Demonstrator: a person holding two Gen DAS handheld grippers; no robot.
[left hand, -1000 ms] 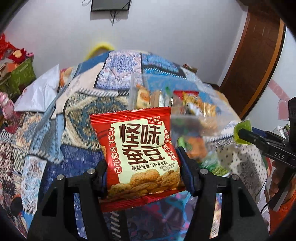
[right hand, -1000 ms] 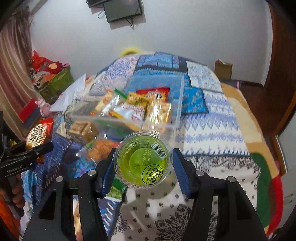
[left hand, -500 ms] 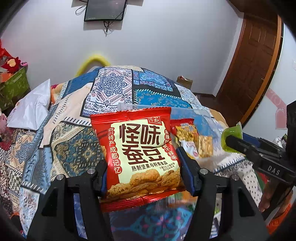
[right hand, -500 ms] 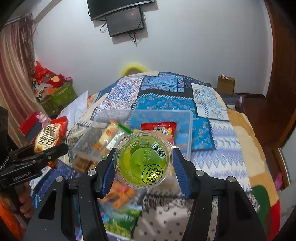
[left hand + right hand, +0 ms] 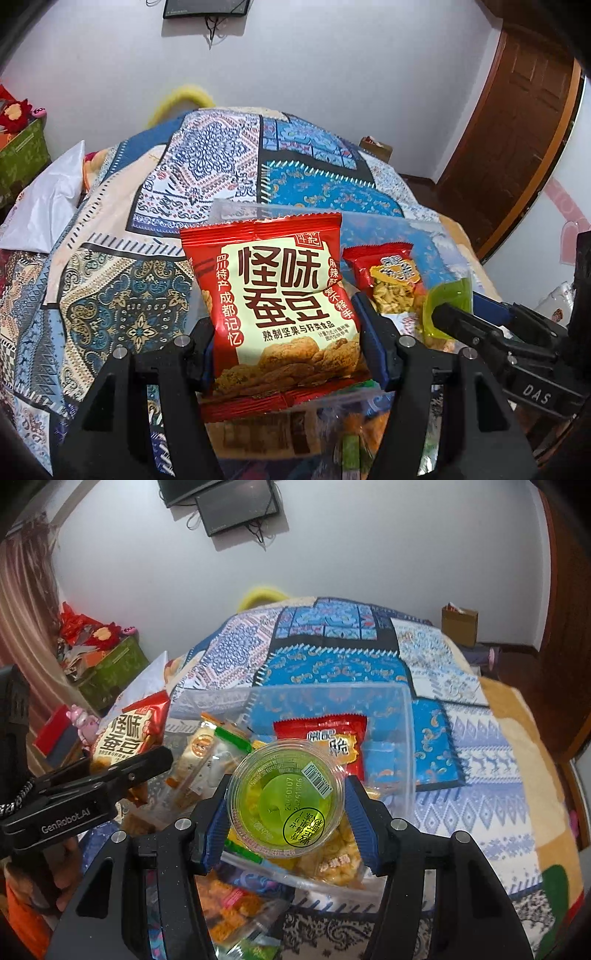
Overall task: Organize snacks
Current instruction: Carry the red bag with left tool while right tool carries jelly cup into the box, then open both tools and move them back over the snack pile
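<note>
While the left gripper [image 5: 284, 347] pinches a red snack bag [image 5: 273, 299] upright above the near edge of the clear bin [image 5: 408, 738], the right gripper [image 5: 286, 808] clamps a green jelly cup [image 5: 286, 797] over the bin's near side on the patterned bed [image 5: 480, 775].

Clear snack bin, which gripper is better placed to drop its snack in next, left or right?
Right, probably. The right gripper holds the green jelly cup directly above the clear bin. The left gripper holds its red packet nearer the bin's left edge.
</note>
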